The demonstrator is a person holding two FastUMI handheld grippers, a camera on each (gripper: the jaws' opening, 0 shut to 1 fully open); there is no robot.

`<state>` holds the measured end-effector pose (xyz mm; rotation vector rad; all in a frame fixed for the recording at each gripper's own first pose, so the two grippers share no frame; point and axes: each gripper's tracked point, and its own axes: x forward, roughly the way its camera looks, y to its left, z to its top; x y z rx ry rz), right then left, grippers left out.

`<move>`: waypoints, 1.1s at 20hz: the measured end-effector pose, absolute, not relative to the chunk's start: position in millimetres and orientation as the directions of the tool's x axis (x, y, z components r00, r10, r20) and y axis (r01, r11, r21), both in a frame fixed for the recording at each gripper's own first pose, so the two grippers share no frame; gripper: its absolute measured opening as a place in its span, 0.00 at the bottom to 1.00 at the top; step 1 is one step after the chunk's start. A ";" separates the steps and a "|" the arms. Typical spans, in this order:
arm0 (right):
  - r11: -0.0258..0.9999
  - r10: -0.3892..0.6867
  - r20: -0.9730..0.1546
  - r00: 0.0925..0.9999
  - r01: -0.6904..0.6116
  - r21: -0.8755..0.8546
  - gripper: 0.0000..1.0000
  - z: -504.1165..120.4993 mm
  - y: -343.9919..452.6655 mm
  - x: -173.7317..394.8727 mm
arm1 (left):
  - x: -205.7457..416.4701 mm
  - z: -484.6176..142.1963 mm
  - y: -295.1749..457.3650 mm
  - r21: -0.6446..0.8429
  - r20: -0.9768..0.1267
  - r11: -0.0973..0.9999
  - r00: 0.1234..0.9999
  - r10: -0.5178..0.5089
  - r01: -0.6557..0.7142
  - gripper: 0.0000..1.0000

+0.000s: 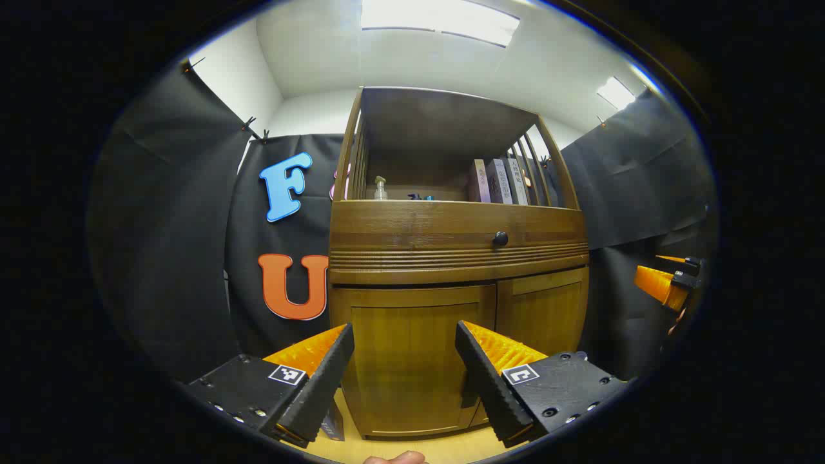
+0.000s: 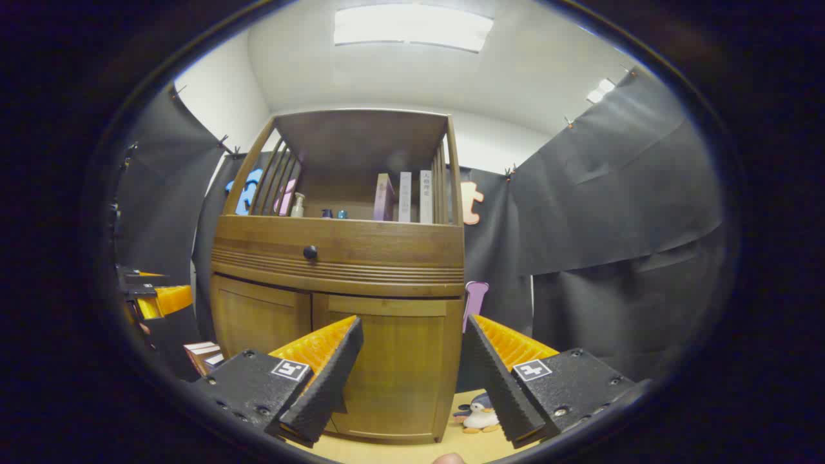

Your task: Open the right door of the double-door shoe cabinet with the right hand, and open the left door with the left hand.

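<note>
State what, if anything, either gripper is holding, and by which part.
Nothing is held. The left gripper and right gripper are both open, each facing a closed cabinet door without touching it.

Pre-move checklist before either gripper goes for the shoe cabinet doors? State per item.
1. Right door shut, not yet pulled: ok.
2. Left door shut: ok.
3. Right gripper open, apart from the door, facing it: ok.
4. Left gripper open, facing the left door, nothing held: ok.
5. Door handles or grip edges located: cannot tell; the one knob sits on the drawer above.
6. Swing path of the right door: not ok; a penguin toy lies on the floor by the cabinet's right corner.
</note>
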<state>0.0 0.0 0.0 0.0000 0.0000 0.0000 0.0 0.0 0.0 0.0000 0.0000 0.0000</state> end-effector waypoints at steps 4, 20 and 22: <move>1.000 0.020 -0.038 0.999 -0.020 0.004 1.00 -8.9 -1.8 7.3 | 7.4 -9.0 -19.4 -0.046 -0.014 0.999 1.000 0.007 -0.007 1.00; 0.994 0.104 -0.098 0.990 -0.099 0.052 1.00 -47.4 -7.4 37.5 | 26.2 -21.5 -52.6 -0.020 -0.042 1.000 0.999 0.013 -0.014 0.95; 0.992 0.119 -0.117 0.986 -0.112 0.058 1.00 -59.2 0.2 45.9 | 26.8 -21.5 -48.9 -0.017 -0.038 1.000 0.999 0.014 -0.015 0.95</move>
